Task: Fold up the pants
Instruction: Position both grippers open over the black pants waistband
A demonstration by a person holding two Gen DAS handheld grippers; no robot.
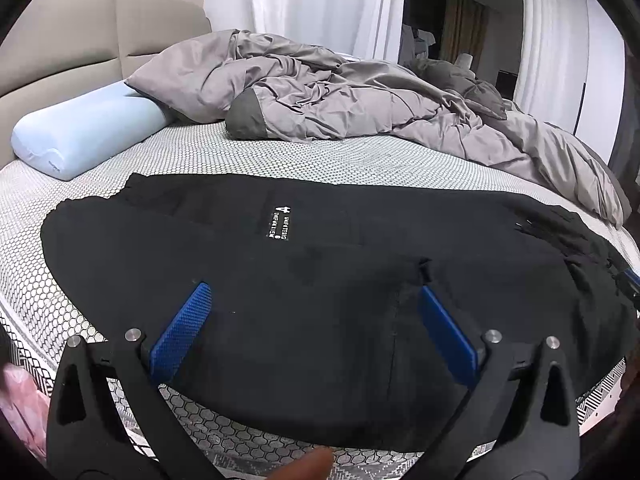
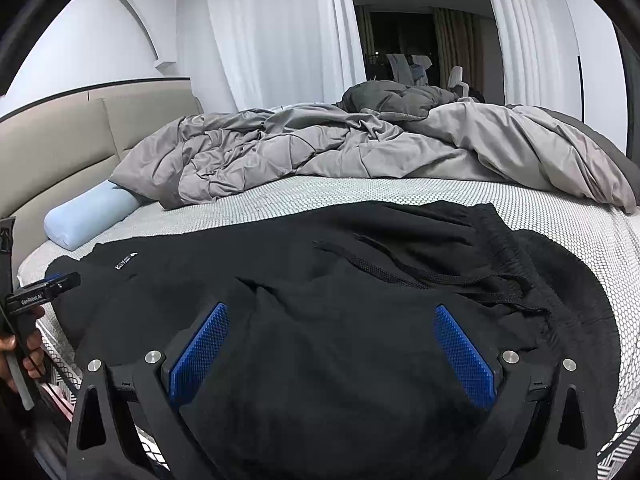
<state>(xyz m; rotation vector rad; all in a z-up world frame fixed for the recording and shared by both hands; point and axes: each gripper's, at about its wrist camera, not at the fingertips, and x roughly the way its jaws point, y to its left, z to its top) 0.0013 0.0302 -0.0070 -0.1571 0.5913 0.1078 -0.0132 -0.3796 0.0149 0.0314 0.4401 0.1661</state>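
Left wrist view: black pants [image 1: 320, 280] lie flat on bed [image 1: 240, 152] ahead of both tools, left tool [image 1: 314, 300] and right tool [image 2: 332, 320] spread wide, gripping nothing, apparently poised to grasp fabric for folding.

Setting: bedroom in a home. A wide bed [image 1: 280, 152] with a honeycomb-patterned mattress cover is seen, backed by a padded beige headboard [image 1: 80, 40]. A pale blue pillow [image 1: 84, 128] is laid against the headboard, just beside a crumpled grey duvet [image 1: 340, 96] heaped across the far half of the bed. White curtains [image 2: 272, 32] are hung floor-length behind the bed. Through the gap between them a darker adjoining room [image 2: 400, 44] is shown, where chairs draped with clothing are placed.
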